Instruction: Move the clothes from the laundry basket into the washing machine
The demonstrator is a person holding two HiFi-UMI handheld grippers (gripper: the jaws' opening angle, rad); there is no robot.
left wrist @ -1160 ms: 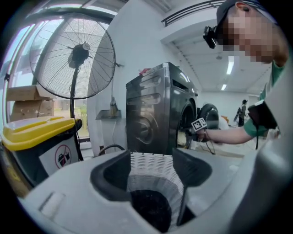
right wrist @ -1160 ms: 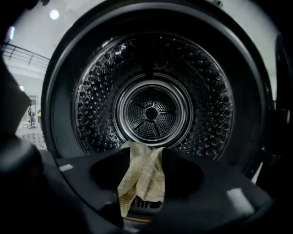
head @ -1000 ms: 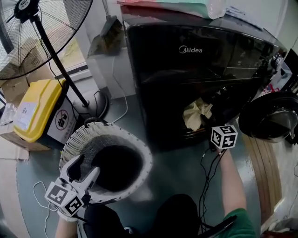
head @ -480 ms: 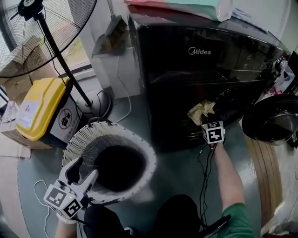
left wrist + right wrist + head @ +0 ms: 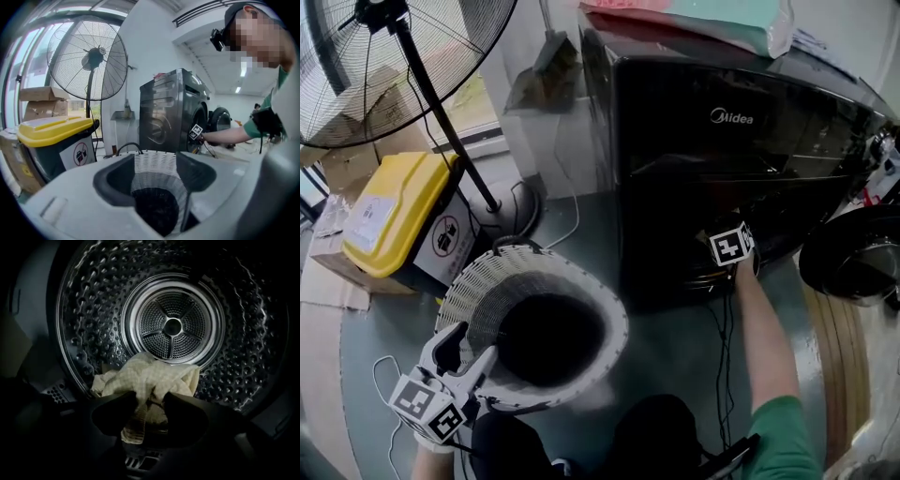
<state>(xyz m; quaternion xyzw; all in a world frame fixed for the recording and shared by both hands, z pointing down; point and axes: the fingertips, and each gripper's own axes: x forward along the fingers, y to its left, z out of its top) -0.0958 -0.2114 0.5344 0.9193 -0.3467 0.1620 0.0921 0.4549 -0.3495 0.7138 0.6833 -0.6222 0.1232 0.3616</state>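
A pale checked cloth [image 5: 145,378] lies bunched on the lower lip of the steel drum [image 5: 173,326] inside the black washing machine [image 5: 722,169]. My right gripper [image 5: 150,401] reaches into the opening. Its jaws have just been opening and stand a little apart, with the cloth loose between them and one end hanging below. In the head view only its marker cube [image 5: 729,246] shows at the machine's front. My left gripper [image 5: 467,352] is open over the near rim of the white woven laundry basket [image 5: 581,291], whose inside looks dark. The same basket [image 5: 154,164] shows between the left jaws.
A yellow-lidded bin [image 5: 398,211] and a standing fan [image 5: 403,56] are left of the basket. The machine's round door [image 5: 853,253] hangs open at the right. Cables [image 5: 722,328] trail on the floor by my right arm. Folded items [image 5: 694,14] lie on the machine.
My right gripper has pushed forward and down into the machine's opening with the cloth, which no longer shows in the head view. The left gripper stays by the basket's rim.
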